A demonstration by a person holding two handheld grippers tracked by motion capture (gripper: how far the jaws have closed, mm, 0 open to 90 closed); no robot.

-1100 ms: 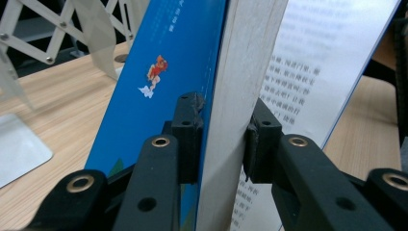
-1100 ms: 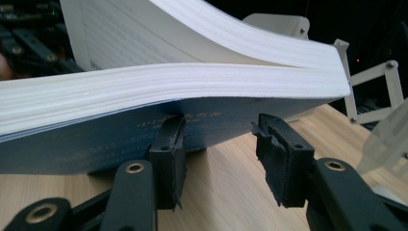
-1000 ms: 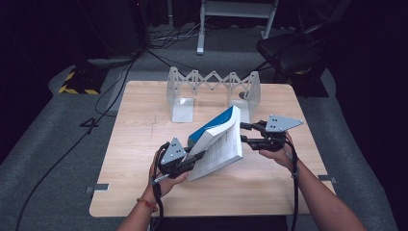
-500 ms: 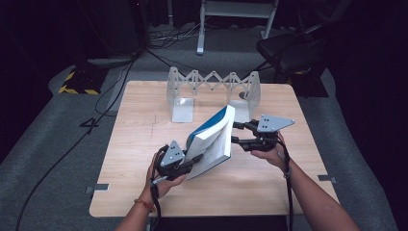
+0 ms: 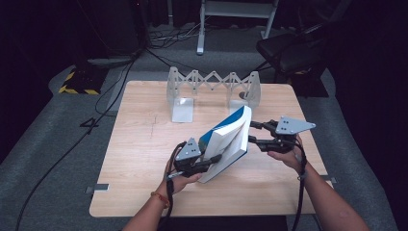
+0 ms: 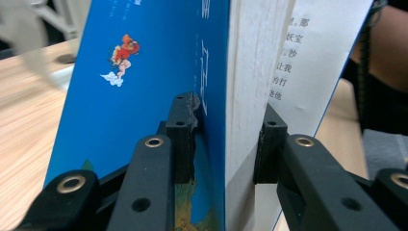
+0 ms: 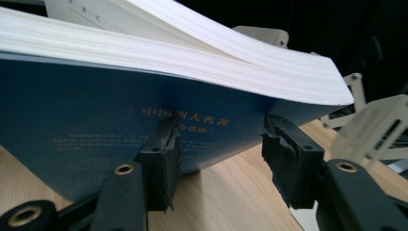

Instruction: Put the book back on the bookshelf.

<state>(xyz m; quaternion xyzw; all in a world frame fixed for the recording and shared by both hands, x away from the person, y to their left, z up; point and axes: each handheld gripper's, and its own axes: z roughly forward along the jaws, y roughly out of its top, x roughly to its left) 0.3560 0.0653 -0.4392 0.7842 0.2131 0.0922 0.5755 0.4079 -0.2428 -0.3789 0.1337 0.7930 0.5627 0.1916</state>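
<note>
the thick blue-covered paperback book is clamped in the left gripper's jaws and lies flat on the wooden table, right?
Not quite. The thick blue-covered paperback book is clamped in the left gripper's jaws, but it does not lie flat: it stands tilted up on one lower corner over the wooden table. The high view shows it.

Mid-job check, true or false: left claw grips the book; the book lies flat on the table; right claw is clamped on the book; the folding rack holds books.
1. Left claw grips the book: true, pads press cover and pages.
2. The book lies flat on the table: false, it is tilted up.
3. Right claw is clamped on the book: false, its jaws stand apart beside the blue cover.
4. The folding rack holds books: false, it stands empty.
</note>
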